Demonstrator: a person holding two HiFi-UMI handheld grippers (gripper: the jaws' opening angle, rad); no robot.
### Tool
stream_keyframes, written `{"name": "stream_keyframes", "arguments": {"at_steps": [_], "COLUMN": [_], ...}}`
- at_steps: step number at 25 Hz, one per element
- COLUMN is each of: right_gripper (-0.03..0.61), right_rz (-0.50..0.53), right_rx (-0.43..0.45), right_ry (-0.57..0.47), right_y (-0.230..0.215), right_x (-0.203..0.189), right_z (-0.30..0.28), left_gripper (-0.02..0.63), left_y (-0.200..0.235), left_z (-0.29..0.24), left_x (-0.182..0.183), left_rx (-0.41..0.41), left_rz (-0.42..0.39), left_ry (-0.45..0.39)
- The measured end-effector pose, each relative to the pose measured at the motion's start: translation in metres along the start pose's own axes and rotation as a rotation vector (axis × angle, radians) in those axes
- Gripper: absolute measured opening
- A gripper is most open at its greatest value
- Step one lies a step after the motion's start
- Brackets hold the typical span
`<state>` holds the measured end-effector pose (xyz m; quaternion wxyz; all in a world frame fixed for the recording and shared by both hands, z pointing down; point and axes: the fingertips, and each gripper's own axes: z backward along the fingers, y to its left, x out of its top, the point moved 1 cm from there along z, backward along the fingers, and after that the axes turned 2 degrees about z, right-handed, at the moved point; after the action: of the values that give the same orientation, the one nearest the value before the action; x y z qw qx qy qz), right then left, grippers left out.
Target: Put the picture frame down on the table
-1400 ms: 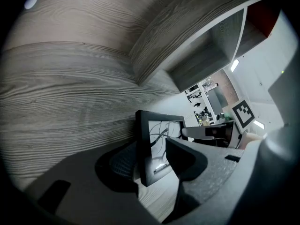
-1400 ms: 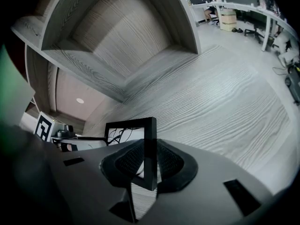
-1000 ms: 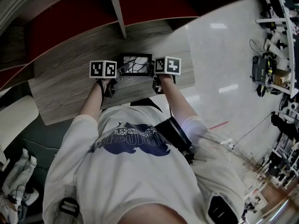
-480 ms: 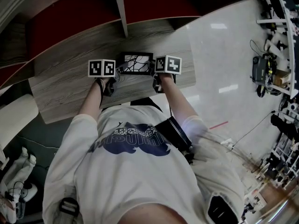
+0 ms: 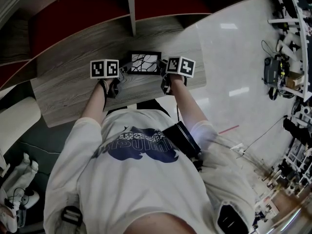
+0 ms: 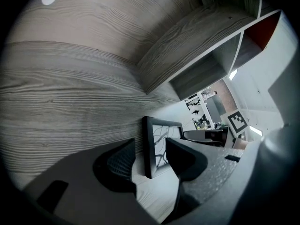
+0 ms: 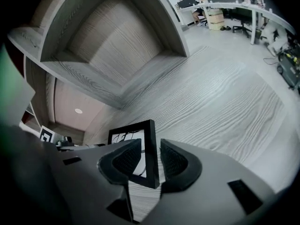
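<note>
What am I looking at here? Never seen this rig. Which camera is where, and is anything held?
No robot: a person holds handheld tongs in each hand. The head view comes from a camera on the person's head, looking steeply down. The other two views come from cameras riding on the left tongs and right tongs, looking along their jaws. On the grey wood-grain table rests a black picture frame. Each pair of tongs straddles one side edge of it, but the jaws stand apart, not pressing. The right jaws have just been opening with the frame edge between them. So nothing is gripped now.
</note>
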<state>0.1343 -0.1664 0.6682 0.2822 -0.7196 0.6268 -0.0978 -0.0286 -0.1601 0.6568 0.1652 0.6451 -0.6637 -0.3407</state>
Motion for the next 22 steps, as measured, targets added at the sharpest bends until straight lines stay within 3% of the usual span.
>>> {"name": "stream_keyframes", "arguments": {"at_steps": [6, 13, 18, 22], "right_gripper": [0.124, 0.12, 0.101, 0.058], "right_rz": [-0.074, -0.12, -0.027, 0.176], "right_rx": [0.03, 0.075, 0.117, 0.053], "right_ry": [-0.128, -0.404, -0.592, -0.763], "right_y": [0.003, 0.018, 0.056, 0.096], "right_x": [0.01, 0.038, 0.054, 0.069], "right_z": [0.04, 0.105, 0.149, 0.187], "left_gripper": [0.187, 0.187, 0.186, 0.164], "left_y": [-0.011, -0.039, -0.073, -0.113], "left_z": [0.033, 0.079, 0.114, 0.156], "left_x": [0.02, 0.051, 0.067, 0.092], "left_rx": [-0.009, -0.04, -0.061, -0.063], "left_rz": [-0.023, -0.075, -0.236, -0.404], "left_ry": [-0.105, -0.316, -0.432, -0.62]}}
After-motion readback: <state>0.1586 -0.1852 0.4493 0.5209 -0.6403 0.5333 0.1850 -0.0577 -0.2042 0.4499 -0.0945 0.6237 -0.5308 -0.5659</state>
